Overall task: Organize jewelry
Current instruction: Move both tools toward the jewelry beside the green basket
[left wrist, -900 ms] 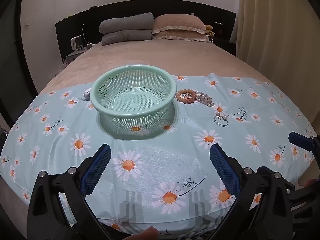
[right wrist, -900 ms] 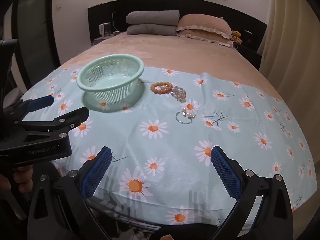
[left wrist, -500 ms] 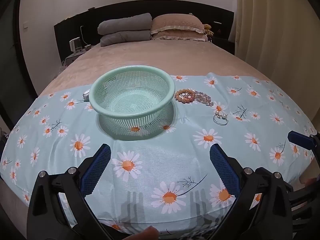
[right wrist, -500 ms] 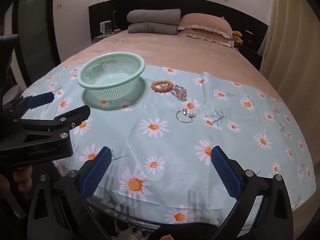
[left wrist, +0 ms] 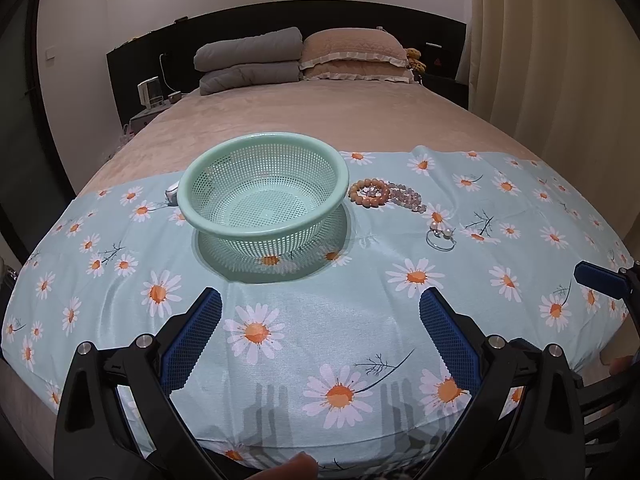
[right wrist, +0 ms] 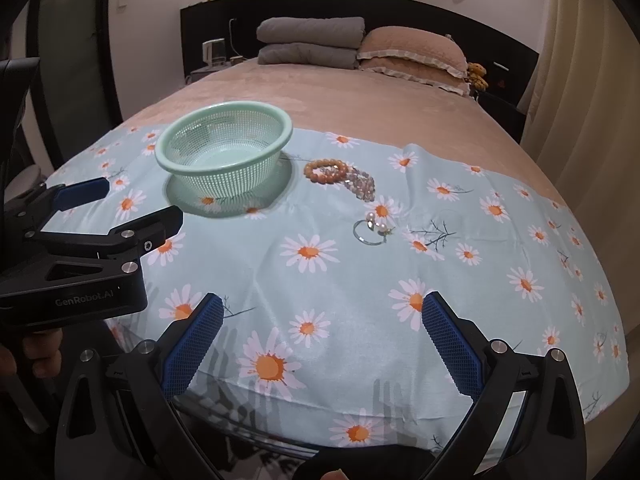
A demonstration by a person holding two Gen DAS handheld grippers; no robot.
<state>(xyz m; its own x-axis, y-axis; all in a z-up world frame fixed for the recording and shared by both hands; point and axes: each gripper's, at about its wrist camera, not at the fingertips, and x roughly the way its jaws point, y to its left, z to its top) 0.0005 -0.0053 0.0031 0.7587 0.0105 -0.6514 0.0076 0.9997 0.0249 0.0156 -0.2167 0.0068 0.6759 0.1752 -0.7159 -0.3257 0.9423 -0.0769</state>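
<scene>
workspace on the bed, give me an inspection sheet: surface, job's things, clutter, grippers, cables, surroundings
surface: daisy-print cloth spread across the foot of a tan bed.
job's things: green mesh basket, nothing seen inside; orange bead bracelet and pale bead bracelet touching beside it; silver ring with pearls lying apart, nearer the grippers.
clutter: small grey object behind the basket, too hidden to name.
grippers: left gripper open, nothing between its fingers; right gripper open, nothing between its fingers.
cables: one cord at the headboard.
surroundings: grey pillows, tan pillows, curtain, plush toy.
</scene>
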